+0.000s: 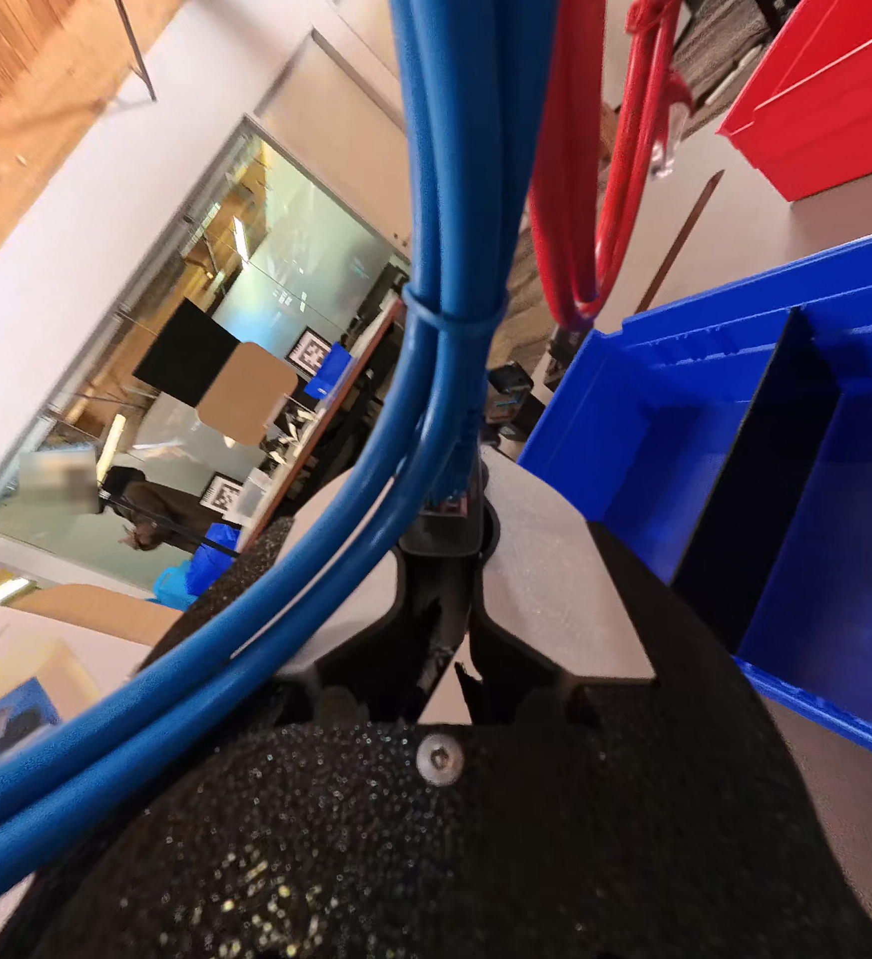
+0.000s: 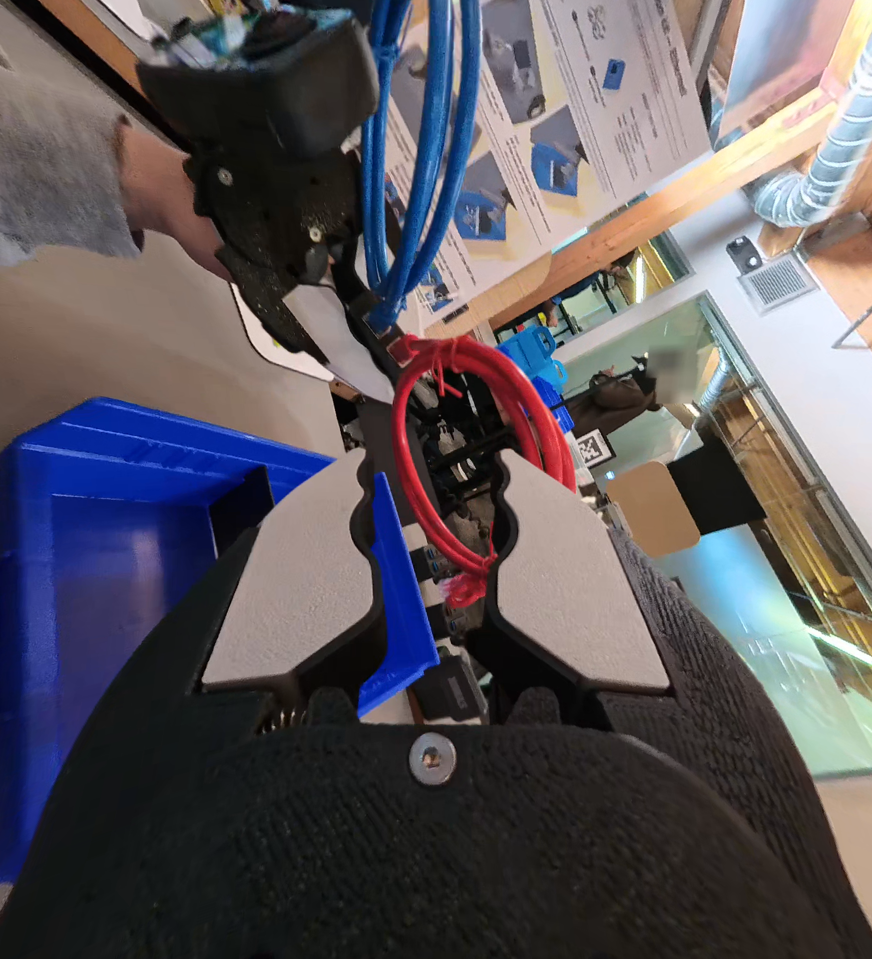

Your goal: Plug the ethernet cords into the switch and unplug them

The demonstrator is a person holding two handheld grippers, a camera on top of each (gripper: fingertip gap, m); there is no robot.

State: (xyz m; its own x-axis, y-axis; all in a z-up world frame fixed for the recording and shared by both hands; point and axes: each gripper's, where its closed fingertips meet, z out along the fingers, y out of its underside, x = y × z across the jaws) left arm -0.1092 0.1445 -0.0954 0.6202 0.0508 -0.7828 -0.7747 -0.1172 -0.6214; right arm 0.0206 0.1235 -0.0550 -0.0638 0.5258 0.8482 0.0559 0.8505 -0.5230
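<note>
My left gripper [image 1: 454, 498] is shut on the plug end of a coiled blue cable [image 1: 454, 207], bound with a blue tie. The coil runs back over its left finger. In the right wrist view the left gripper [image 2: 371, 332] is held by a hand in a grey sleeve [image 2: 34, 155], with the blue cable [image 2: 434, 155] at its tip. A tied red cable coil [image 2: 396, 441] sits in the gap of my open right gripper [image 2: 434, 459], close to the right-hand finger. Its far plug lies by the left gripper's tip. I cannot tell what holds it. It also shows in the left wrist view [image 1: 569, 233].
A blue bin [image 1: 683, 363] with a dark divider stands on the grey table beside both grippers and also shows in the right wrist view [image 2: 112, 430]. A red bin [image 1: 812, 129] stands farther along. Dark equipment [image 2: 449, 685] sits past the table edge. A person [image 2: 620, 394] stands behind glass. Left tips to right tips: about 15 cm.
</note>
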